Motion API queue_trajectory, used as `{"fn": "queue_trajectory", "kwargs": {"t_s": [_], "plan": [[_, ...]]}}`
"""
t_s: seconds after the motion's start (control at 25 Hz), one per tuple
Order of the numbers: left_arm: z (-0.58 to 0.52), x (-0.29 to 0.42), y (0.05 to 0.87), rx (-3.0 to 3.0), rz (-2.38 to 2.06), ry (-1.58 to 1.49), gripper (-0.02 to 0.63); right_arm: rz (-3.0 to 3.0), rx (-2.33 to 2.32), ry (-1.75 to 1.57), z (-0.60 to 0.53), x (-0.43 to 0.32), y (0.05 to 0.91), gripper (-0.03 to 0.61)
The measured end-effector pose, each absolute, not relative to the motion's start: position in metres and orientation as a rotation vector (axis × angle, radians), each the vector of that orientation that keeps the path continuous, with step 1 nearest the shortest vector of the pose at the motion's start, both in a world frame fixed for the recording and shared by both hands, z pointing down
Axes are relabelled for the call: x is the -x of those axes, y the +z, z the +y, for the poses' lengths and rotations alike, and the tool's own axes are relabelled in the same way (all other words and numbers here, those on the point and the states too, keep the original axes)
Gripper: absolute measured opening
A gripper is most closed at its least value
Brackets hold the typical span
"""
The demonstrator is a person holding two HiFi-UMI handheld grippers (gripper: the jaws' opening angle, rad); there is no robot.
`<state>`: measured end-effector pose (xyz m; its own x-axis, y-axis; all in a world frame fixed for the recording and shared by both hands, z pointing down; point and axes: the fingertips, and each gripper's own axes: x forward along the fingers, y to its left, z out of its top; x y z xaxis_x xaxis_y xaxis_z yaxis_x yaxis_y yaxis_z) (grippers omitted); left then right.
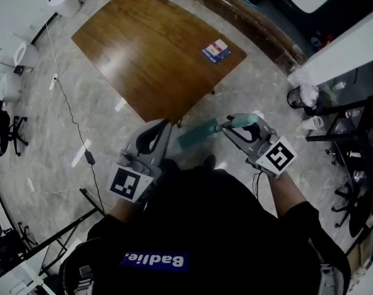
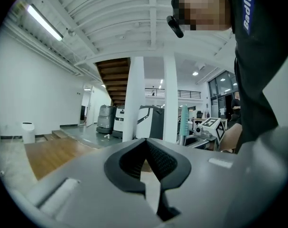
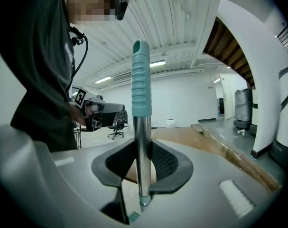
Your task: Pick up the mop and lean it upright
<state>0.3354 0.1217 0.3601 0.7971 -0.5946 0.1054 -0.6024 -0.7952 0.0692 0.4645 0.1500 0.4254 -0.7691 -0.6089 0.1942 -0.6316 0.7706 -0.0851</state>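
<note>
The mop stands nearly upright in front of me. Its metal pole (image 3: 143, 141) runs up between the jaws of my right gripper (image 3: 143, 148), which is shut on it. The ribbed teal handle (image 3: 140, 82) rises above the jaws. From above, the teal handle (image 1: 238, 121) lies in my right gripper (image 1: 246, 128), and the teal mop head (image 1: 195, 135) rests on the floor below. My left gripper (image 1: 154, 139) is held to the left of the mop, apart from it. Its pads (image 2: 155, 158) meet with nothing between them. The left gripper view shows the mop handle (image 2: 184, 120) off to the right.
A brown wooden table (image 1: 143, 48) with a small booklet (image 1: 215, 51) stands just ahead. A cable (image 1: 75, 128) trails over the floor at left, near office chairs (image 1: 8, 131). A black stand leg (image 1: 51, 238) lies at lower left. Dark shelving (image 1: 352, 134) is at right.
</note>
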Motion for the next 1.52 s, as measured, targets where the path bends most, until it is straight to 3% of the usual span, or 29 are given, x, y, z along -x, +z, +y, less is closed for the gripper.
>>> {"fn": "queue_trajectory", "kwargs": {"t_s": [0.44,1.52], "plan": [[0.13,-0.311,0.36,-2.85,-1.055,0.092,0.018,-2.79,-0.595,0.217,0.15,-0.418,0.461,0.107],[0.115,-0.249,0.369,-2.792,-1.117,0.074,0.018,-2.459,-0.304,0.217,0.128,-0.369,0.588,0.107]]}}
